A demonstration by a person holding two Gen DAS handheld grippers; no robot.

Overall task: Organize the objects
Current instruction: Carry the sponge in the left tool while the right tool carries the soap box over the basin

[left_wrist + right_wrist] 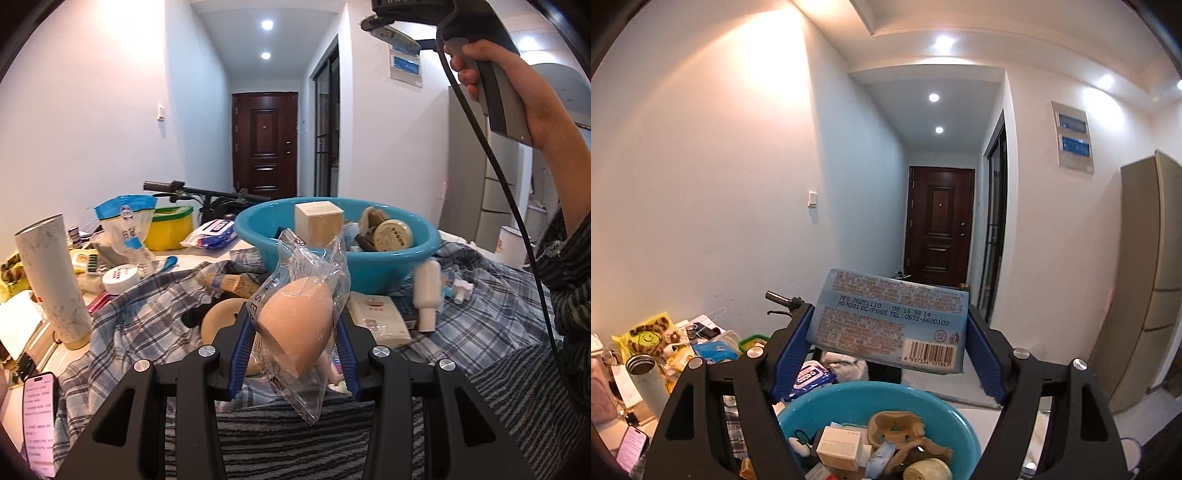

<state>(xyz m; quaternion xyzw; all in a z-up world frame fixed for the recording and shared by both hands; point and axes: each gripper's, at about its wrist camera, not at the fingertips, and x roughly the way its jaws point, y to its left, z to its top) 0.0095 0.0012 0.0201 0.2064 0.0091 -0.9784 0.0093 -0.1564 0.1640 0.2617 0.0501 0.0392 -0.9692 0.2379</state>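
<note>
Gripping bagged sponge upright in left tongs, right tongs clamping wipes pack crosswise

Hiding part of the blue basin behind the right hand-held gripper; cutting off the phone at the frame edge.

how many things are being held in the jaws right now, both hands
2. The left gripper is shut on a beige sponge in a clear wrapper. The right gripper is shut on a blue wipes pack, raised above the blue basin.
</note>
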